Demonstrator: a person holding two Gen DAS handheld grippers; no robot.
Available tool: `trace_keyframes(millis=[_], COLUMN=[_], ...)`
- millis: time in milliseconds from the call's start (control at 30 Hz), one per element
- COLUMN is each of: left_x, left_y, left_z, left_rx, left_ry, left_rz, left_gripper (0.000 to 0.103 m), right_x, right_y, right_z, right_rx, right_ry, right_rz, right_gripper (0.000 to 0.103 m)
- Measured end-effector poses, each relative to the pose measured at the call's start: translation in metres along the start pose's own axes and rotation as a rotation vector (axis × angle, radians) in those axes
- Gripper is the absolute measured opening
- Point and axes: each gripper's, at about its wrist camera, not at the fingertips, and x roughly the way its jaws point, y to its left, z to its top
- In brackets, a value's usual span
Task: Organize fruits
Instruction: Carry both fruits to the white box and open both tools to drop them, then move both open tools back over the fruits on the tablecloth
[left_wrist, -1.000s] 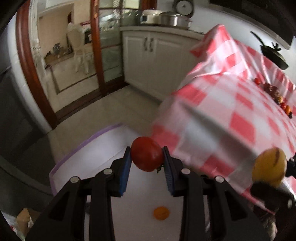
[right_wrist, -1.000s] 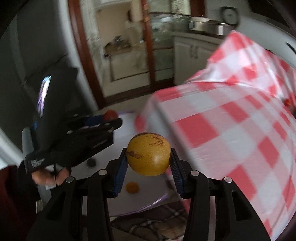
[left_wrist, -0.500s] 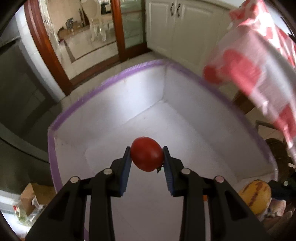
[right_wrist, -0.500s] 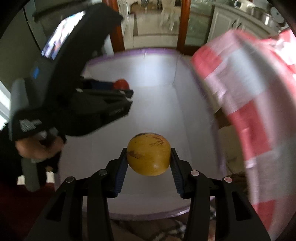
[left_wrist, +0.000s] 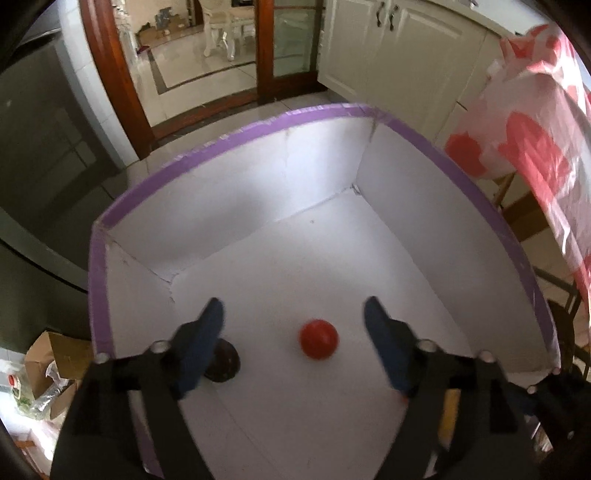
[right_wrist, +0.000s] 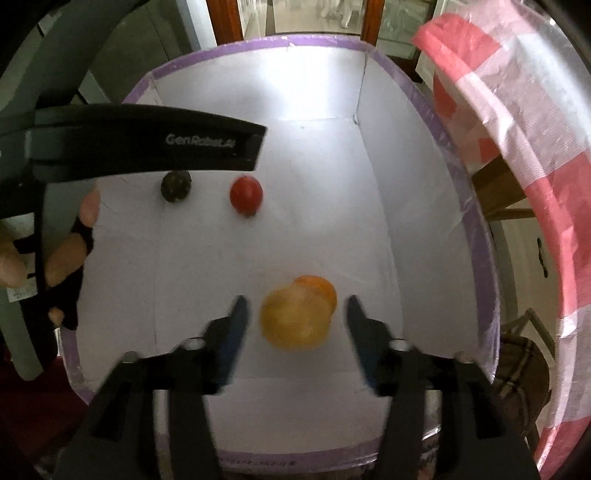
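A white box with a purple rim (left_wrist: 236, 136) (right_wrist: 255, 46) lies below both grippers. My left gripper (left_wrist: 293, 306) hangs over its floor with its jaws opening; a red tomato (left_wrist: 318, 339) (right_wrist: 246, 195) lies free on the floor between the fingers. A dark round fruit (left_wrist: 225, 365) (right_wrist: 176, 186) sits beside it, half hidden by the left finger. My right gripper (right_wrist: 296, 301) is opening too. A blurred yellow fruit (right_wrist: 293, 321) is between its fingers, clear of both pads, against a small orange fruit (right_wrist: 321, 288).
A red and white checked tablecloth (left_wrist: 535, 147) (right_wrist: 535, 155) overhangs the box's right side. A person's gloved hand (right_wrist: 70, 254) holds the left gripper's body (right_wrist: 147, 147) over the box's left part. A cardboard carton (left_wrist: 48, 354) stands on the floor at left.
Both grippers have come down from table height into the box and opened. The tomato has left the left gripper and lies on the floor; the yellow fruit has dropped from the right gripper's pads.
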Motion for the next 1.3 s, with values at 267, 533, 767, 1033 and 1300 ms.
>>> trace_keyframes(millis=[267, 533, 767, 1033, 1300], left_x=[-0.007, -0.046, -0.128, -0.196, -0.162], left_y=[-0.005, -0.014, -0.051, -0.188, -0.384], left_z=[0.002, 0.025, 0.070, 0.088, 0.082], left_rx=[-0.011, 0.035, 0.049, 0.272, 0.518], left_ry=[-0.006, -0.123, -0.387, -0.621, -0.423], left_rz=[0.018, 0.083, 0.084, -0.054, -0.382], left_gripper=[0.090, 0.091, 0.101, 0.101, 0.101], right_x=[-0.017, -0.062, -0.165, -0.274, -0.304], right_y=[-0.014, -0.021, -0.067, -0.178, -0.325], right_z=[0.001, 0.001, -0.008, -0.084, -0.198], right_rx=[0.000, 0.018, 0.146, 0.415, 0.875], right_ry=[-0.052, -0.174, -0.456, -0.734, -0.723], right_rz=[0.000, 0.021, 0.042, -0.219, -0.416], right_gripper=[0.074, 0.075, 0.082, 0.087, 0.087])
